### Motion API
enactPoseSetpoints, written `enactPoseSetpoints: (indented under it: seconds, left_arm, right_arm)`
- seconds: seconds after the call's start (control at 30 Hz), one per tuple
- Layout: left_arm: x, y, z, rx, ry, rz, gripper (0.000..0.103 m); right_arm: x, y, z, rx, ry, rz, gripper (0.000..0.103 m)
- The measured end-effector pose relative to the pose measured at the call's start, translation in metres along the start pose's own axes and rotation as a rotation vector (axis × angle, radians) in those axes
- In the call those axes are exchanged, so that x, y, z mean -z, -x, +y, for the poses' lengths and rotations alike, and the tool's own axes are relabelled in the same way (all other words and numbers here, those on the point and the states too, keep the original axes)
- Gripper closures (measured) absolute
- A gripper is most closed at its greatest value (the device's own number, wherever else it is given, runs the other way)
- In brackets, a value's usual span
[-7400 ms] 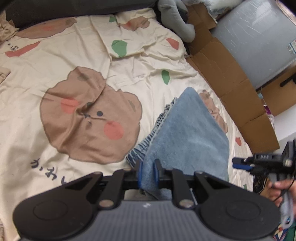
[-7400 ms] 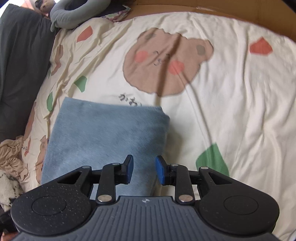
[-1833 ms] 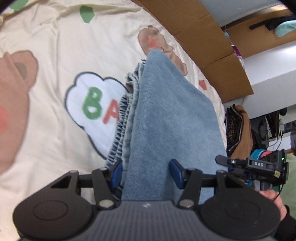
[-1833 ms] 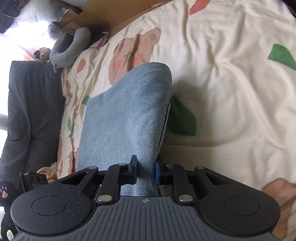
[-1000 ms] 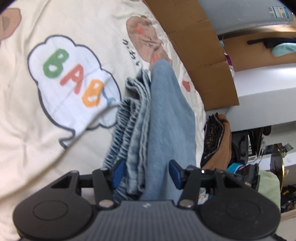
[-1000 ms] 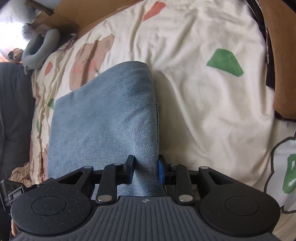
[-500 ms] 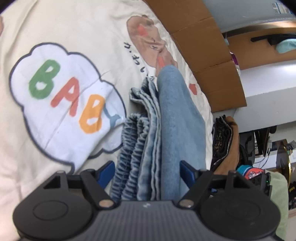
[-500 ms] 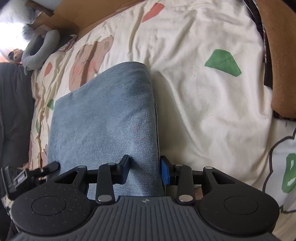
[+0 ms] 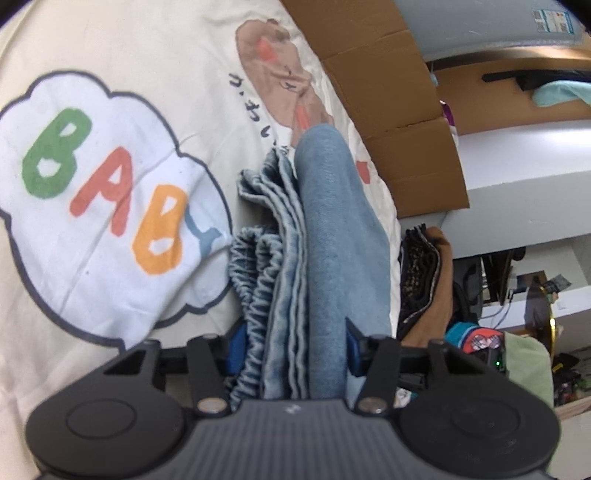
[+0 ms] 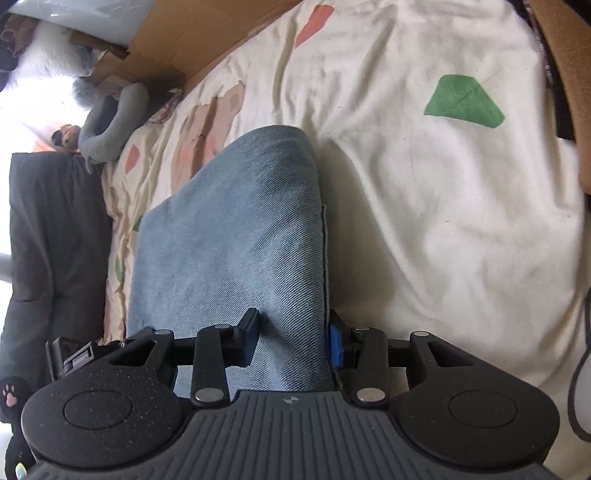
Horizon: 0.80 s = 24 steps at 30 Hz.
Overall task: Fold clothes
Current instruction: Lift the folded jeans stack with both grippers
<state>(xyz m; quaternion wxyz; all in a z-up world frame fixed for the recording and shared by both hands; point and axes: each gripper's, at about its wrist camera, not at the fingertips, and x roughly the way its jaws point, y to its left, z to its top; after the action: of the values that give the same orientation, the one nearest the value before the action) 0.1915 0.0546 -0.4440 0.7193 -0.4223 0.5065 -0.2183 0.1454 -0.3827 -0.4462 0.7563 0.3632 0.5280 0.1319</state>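
I see one folded jeans point(image 9: 332, 236) on the bed point(image 10: 424, 206); my two grippers, left gripper point(image 9: 291, 349) and right gripper point(image 10: 291, 338), straddle it, both released.

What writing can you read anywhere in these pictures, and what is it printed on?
"BABY": coloured letters in a white cloud printed on the bedsheet.
Dark handwritten-style characters beside the bear print on the same bedsheet: too blurred to read.
White sticker on the grey board at top right: print too small to read.
Right wrist view: no readable text.
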Motion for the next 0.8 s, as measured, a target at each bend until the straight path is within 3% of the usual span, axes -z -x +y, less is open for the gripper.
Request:
enactPoseSetpoints:
  seconds: [0.17,0.3,0.53,0.8]
  left_arm:
    - [-0.004,-0.011,0.006,0.034,0.014,0.039,0.041]
    - [-0.006,-0.015,0.011,0.067,0.036,0.064,0.047]
    - [-0.004,-0.008,-0.003,0.035,0.004,0.057,0.059]
    - [-0.010,0.003,-0.040,-0.060,-0.009,0.057,0.063]
  right_arm:
    - [-0.006,-0.011,-0.005,-0.048,-0.010,0.015,0.062]
    - [-0.007,-0.020,-0.008,-0.087,-0.033,0.015,0.059]
    - [-0.005,-0.018,0.000,-0.116,-0.027,-0.005,0.076]
    - [-0.005,-0.001,0.031,-0.074,-0.012,-0.021,0.082]
